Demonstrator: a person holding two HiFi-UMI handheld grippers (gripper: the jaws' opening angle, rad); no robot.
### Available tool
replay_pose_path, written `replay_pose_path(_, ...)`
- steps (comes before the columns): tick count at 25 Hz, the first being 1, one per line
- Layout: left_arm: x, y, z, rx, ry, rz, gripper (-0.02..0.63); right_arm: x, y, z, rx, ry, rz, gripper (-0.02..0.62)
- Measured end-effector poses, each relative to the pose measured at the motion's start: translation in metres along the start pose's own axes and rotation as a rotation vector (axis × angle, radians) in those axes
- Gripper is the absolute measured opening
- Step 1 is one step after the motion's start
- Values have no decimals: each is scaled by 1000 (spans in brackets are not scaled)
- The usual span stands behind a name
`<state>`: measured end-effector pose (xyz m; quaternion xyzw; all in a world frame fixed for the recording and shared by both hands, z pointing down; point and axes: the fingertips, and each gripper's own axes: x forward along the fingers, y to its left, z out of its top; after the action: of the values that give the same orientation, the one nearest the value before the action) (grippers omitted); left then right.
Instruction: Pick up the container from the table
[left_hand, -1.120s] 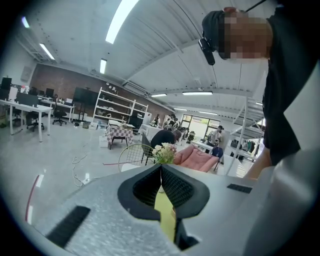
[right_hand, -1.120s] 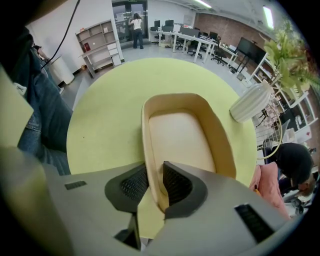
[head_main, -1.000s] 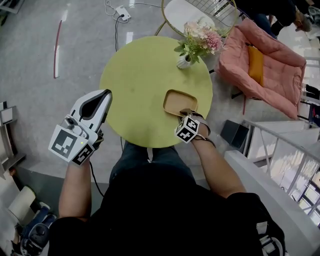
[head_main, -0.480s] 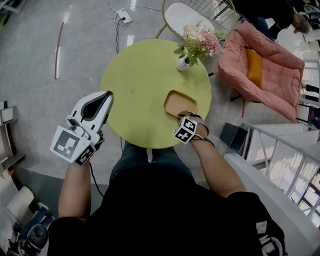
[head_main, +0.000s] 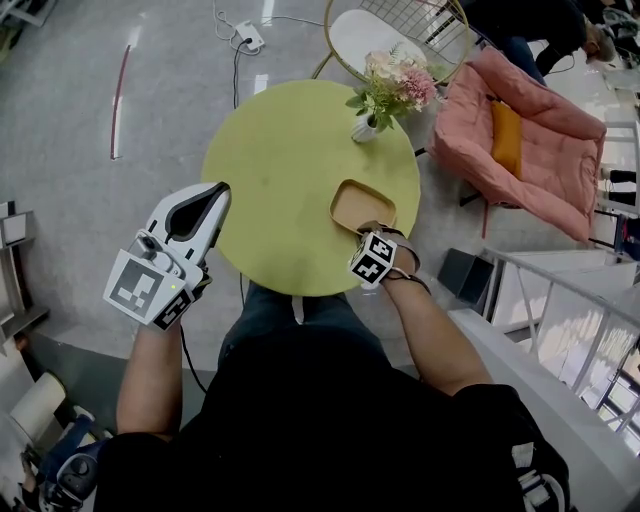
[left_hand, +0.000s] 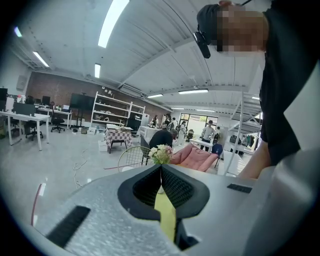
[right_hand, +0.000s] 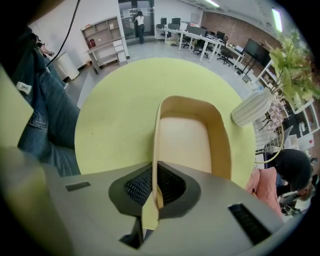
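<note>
- Container (head_main: 362, 205): a shallow tan tray with rounded corners. It lies flat on the round table (head_main: 280, 160), on the person's side of the vase (head_main: 367, 125) and clear of it.
- Right gripper (head_main: 371, 231) points straight down at the container wall farthest from the vase. In its own view the jaws are clamped on that thin wall, with one pad inside it and one outside.
- Left gripper (head_main: 213, 192) hangs far from the vase, out past the table's rim. Its jaws are together with nothing between them.
- Risk, tilt: the pinch is on one wall, not over the middle. As I judge it, a lift would let the vase-side part sag and pivot in the pads.
- Risk, slip: the wall looks thin and smooth and only a short stretch is held. A quick pull up could let it slide out and drop onto the table or over the near rim.
- Risk, vase: it looks top-heavy with flowers (head_main: 398, 80). A swing or drag of the free side toward it could knock it over, so a straight rise seems safer.
- Heading: the opening faces up.
- Long axis: it seems to run along the gripped wall, crosswise to the line from the vase to the person. The wide-angle views make this uncertain.
</note>
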<state>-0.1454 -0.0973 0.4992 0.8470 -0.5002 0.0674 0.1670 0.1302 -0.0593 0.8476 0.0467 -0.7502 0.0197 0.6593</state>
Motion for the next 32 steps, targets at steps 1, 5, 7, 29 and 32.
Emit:
replay_pose_path(1, -1, -1, 1, 2, -1, 1, 17, -2, -1, -2, 3, -1, -2, 12)
replay_pose_path(5, -5, -3, 5, -1, -11, 15, 17, -8, -5, -8, 7, 2, -15, 12)
replay_pose_path(7, -7, -6, 7, 2, -15, 17, 17, -12, -7, -10, 11, 1, -21, 12)
replay_pose_path(29, -42, -30, 33, 42, -55, 33, 17, -57, -16, 0, 10, -6, -63, 12)
replay_pose_path(32, -44, -30, 34, 42, -59, 37, 17, -66, -17, 4, -2, -9, -77, 12)
